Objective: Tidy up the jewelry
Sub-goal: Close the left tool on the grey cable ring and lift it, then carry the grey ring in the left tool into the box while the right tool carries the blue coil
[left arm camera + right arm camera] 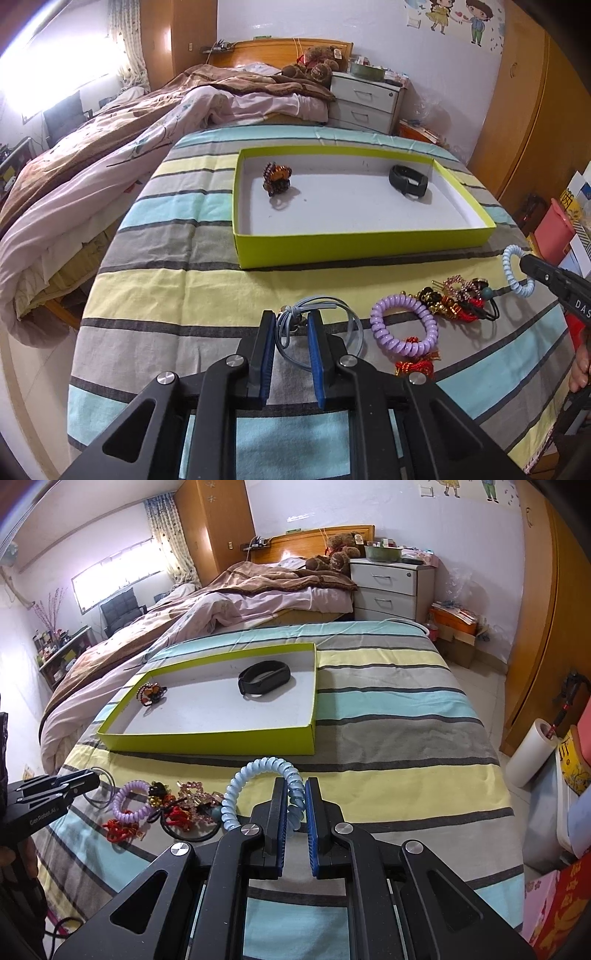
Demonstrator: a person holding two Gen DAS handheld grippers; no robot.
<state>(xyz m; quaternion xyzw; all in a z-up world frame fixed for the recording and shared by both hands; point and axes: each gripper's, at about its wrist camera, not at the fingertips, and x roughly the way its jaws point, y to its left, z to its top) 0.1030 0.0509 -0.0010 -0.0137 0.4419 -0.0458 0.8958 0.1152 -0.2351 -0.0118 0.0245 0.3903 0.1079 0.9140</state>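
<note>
The tangled pile of red, gold and black hair ornaments (458, 301) overlaps so closely that separate pieces cannot be counted in either view. In the left wrist view, the right edge cuts off the black right gripper (529, 266) behind its tip, and the grey elastic hair tie (317, 325) is partly hidden behind the left gripper (291, 325). In the right wrist view, the lower coils of the pale blue spiral hair tie (258, 775) are hidden between the blue pads (280, 819).

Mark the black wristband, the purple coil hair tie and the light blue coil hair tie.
black wristband (264, 677): right wrist view, front of the band, inside the box.
purple coil hair tie (404, 320): left wrist view, upper coil arc, on the bedspread.
light blue coil hair tie (255, 770): right wrist view, top of the loop above the pads.
</note>
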